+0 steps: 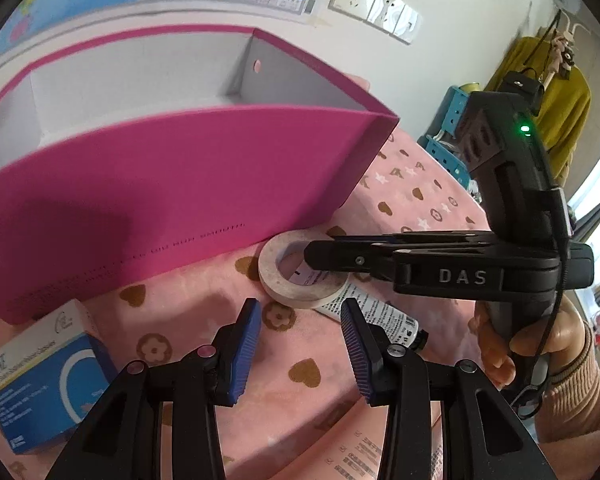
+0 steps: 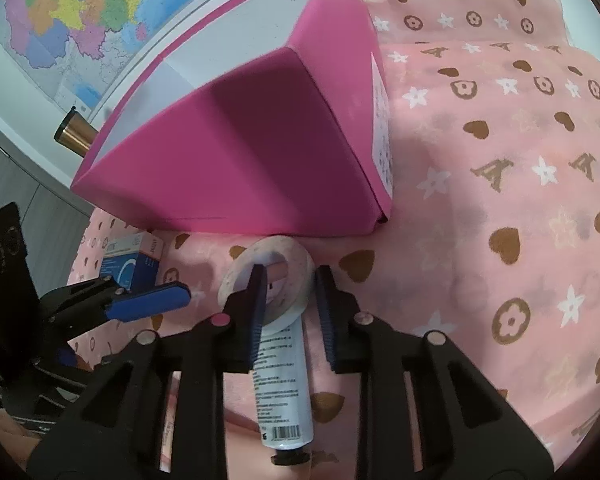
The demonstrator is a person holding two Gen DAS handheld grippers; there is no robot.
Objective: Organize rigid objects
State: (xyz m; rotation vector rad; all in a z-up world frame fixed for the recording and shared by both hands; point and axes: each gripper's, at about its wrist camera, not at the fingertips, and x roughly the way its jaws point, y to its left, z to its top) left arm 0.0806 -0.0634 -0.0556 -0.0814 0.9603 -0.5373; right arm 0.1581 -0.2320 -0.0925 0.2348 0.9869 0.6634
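Jaws apart, our right gripper point(image 2: 290, 304) straddles the white tape roll's point(image 2: 269, 280) rim beside the pink cardboard box point(image 2: 260, 152); our left gripper point(image 1: 300, 344) gapes unladen.

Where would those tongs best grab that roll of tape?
Grip the tape roll across its ring wall, one finger in the hole and one outside, coming from above. It lies flat, partly on the white tube, so the open centre faces up. The right tongs already straddle the wall.
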